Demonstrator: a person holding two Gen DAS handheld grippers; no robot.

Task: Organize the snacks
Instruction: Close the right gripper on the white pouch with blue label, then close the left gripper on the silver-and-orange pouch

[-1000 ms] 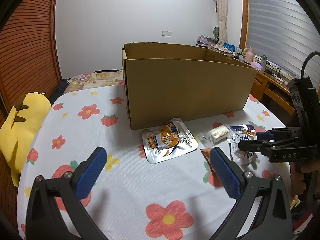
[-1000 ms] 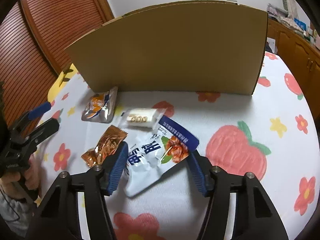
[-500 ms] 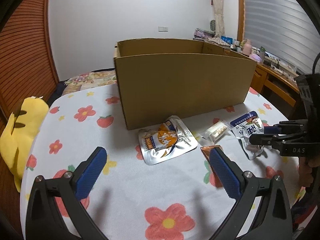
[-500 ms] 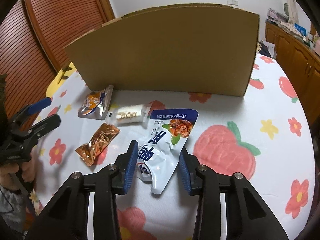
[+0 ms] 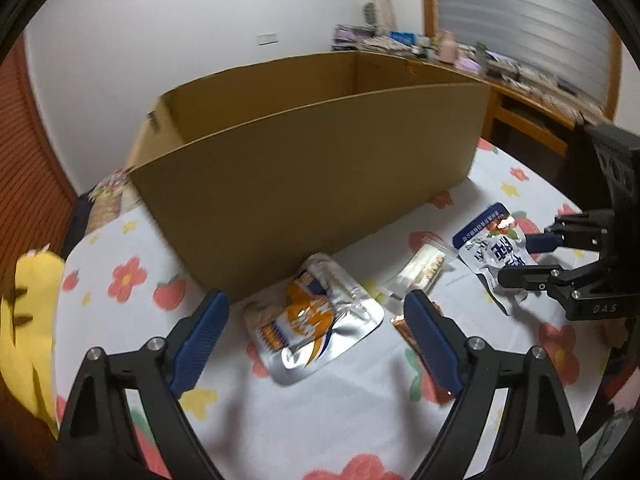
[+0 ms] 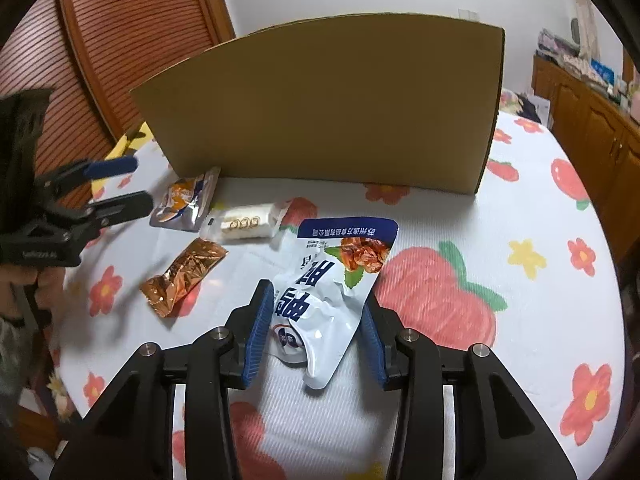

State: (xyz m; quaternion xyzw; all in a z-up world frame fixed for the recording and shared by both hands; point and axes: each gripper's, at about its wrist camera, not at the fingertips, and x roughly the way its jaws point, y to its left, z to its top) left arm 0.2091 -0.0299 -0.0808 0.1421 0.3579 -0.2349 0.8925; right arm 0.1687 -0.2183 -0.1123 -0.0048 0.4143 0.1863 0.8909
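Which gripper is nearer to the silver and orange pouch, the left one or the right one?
Left. The left gripper hovers with open jaws, which have just been closing, around the silver and orange pouch. The right gripper is farther away, its jaws shut on the white and blue pouch.

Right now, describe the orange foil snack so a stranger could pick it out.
Start at the big cardboard box on the flowered tablecloth; four packets lie before its front wall. The orange foil snack lies nearest the camera on the left, below the white wafer pack: the only crinkled, copper-coloured wrapper.
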